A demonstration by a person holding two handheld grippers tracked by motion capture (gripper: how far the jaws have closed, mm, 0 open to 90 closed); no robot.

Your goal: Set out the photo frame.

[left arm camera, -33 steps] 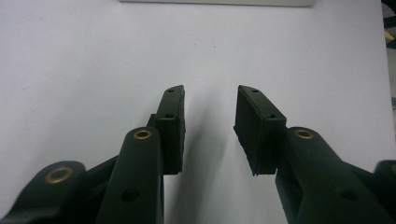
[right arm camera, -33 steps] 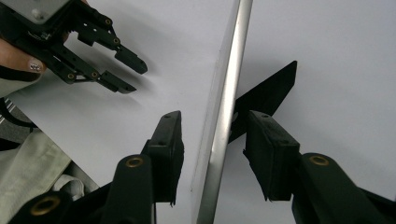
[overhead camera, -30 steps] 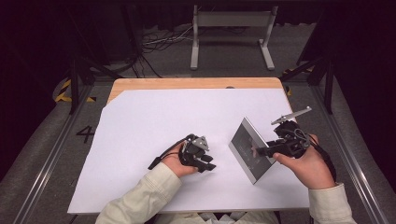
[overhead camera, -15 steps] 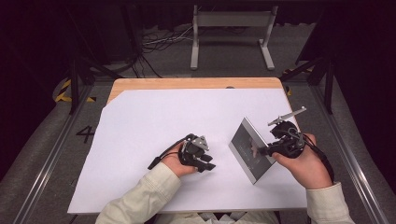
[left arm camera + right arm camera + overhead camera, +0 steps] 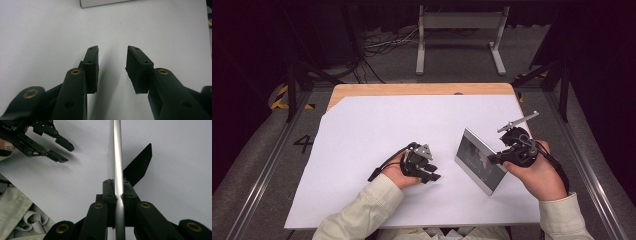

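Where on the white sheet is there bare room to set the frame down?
The far half of the white sheet, between the wooden table edge and both hands, is bare. So is the near left, beside the left claw. It is tight between that claw and the picture frame, which the right claw clamps.

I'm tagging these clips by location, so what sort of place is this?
Probably a lab recording station: a table under white paper, dark curtained surroundings, loose cables on the floor, and a metal stand.

A silver-edged rectangular picture frame (image 5: 479,160) stands on the white paper sheet (image 5: 377,130) covering the wooden table (image 5: 412,89), right of the left gripper (image 5: 432,176)
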